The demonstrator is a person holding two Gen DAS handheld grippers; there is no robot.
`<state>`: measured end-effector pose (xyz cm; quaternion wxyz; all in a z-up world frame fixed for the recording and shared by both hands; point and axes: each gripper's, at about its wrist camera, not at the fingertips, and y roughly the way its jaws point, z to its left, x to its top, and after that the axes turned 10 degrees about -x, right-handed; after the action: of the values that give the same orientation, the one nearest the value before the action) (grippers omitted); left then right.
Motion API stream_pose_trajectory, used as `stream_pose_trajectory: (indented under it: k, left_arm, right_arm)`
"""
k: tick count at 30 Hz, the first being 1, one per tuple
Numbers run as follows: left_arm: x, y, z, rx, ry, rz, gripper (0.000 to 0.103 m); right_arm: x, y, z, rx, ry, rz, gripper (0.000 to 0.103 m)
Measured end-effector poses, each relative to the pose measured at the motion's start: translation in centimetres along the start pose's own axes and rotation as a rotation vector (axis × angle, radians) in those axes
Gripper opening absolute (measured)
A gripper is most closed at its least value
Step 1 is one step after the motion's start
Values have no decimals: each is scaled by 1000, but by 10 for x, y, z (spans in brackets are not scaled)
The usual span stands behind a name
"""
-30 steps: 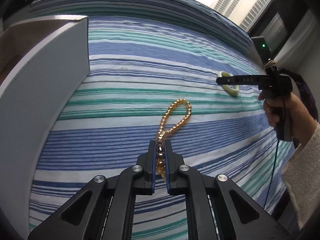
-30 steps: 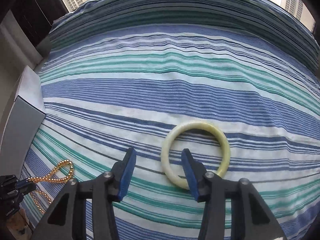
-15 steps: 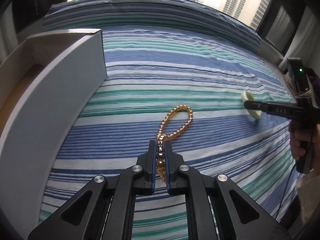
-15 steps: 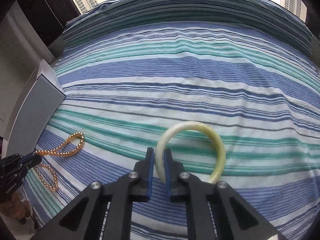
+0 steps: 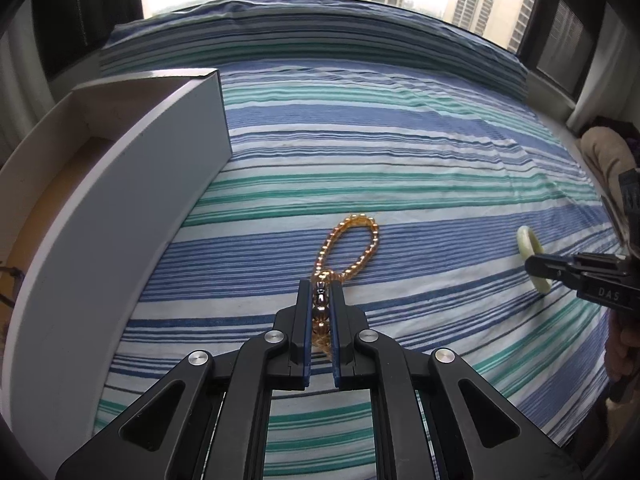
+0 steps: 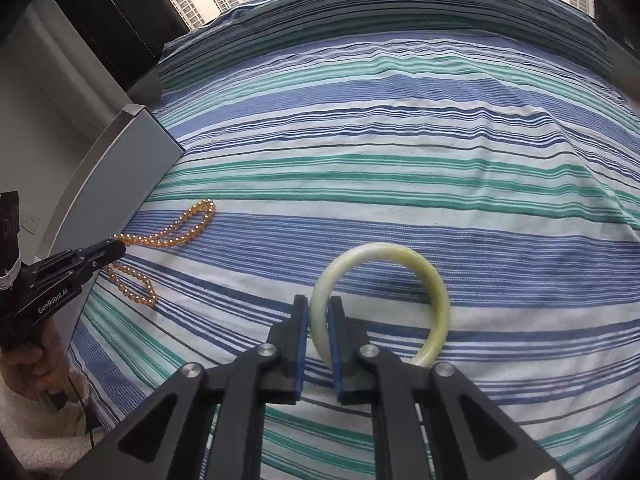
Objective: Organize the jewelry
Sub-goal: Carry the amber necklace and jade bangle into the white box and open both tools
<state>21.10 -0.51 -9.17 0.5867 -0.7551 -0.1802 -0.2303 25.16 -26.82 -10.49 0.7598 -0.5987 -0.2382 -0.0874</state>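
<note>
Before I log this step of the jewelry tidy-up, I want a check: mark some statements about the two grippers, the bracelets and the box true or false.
1. The left gripper is shut on the gold bead bracelet. True.
2. The right gripper is open above the jade bangle. False: it is shut on the bangle's rim.
3. The bead bracelet lies inside the white box. False: its loop rests on the striped bedsheet beside the box.
4. The bangle stands tilted up in the grip. True.
</note>
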Motion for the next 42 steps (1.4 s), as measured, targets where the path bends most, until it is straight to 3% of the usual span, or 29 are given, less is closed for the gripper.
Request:
stream_pose_trajectory:
  k: [12, 19, 25, 29, 34, 38, 42]
  left_arm:
    - [-26, -44, 15, -117, -54, -8, 5]
    - [-29, -107, 22, -200, -94, -114, 5]
    - [-29, -186, 36, -246, -125, -219, 5]
    - [-26, -252, 66, -166, -153, -305, 5]
    - [-25, -303, 124, 42, -222, -380, 5]
    - [-37, -299, 179, 145, -316, -366, 5]
    - [-54, -264, 230, 218, -402, -302, 5]
  right_arm:
    - [-40, -33, 9, 171, 112, -28, 10]
    - [-42, -56, 25, 269, 130, -81, 11]
    - [-24, -78, 66, 313, 45, -124, 10]
    - [1, -95, 109, 364, -52, -164, 10]
    - [41, -113, 188, 437, -216, -218, 10]
    - [65, -118, 263, 500, -352, -255, 10]
    - [81, -96, 332, 539, -435, -220, 10]
